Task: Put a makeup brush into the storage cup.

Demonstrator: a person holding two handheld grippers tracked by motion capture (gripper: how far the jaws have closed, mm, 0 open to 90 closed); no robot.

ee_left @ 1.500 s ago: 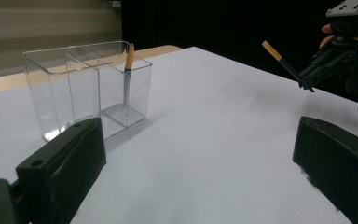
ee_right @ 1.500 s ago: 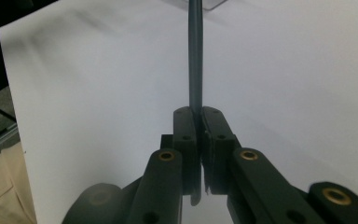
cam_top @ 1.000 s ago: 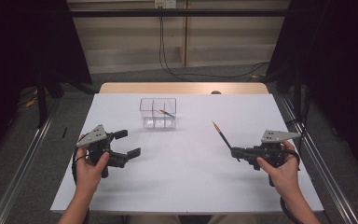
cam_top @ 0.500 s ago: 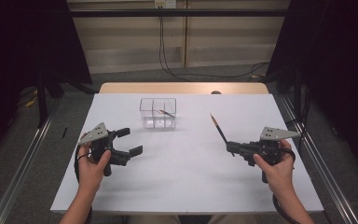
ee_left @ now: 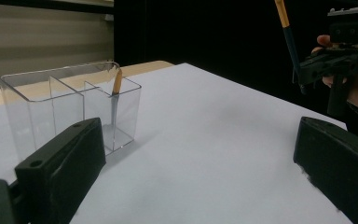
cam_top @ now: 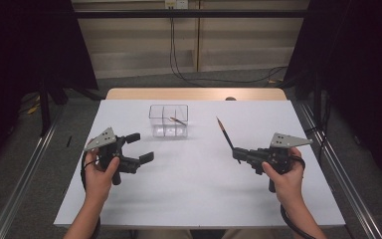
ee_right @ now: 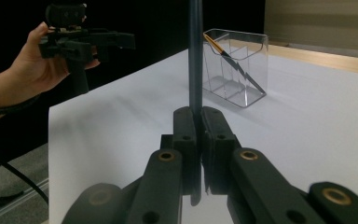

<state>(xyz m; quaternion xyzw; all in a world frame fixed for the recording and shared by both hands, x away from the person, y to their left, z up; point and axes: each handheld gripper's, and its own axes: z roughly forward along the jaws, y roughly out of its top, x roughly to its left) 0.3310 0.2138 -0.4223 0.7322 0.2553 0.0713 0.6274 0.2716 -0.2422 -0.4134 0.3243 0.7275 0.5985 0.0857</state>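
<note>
Dark-shafted pencil (cam_top: 225, 133) stands clamped between the closed jaws of the right gripper (cam_top: 238, 155) at four o'clock on the table (cam_top: 199, 199) — tip slanting toward the clear organizer (cam_top: 168, 120) at twelve. Left gripper (cam_top: 140, 148), at eight o'clock, gapes wide — empty.

Clear divided box (cam_top: 168, 121) on tabletop (cam_top: 194, 199), near far edge, left of centre. One pencil (cam_top: 177, 120) inside box's right compartment, leaning. Left gripper (cam_top: 138, 148) near left edge, in front of box. Right gripper (cam_top: 237, 154) toward right edge, well apart from left one, clamping second pencil (cam_top: 224, 132), tip slanting toward far edge, right of box.
</note>
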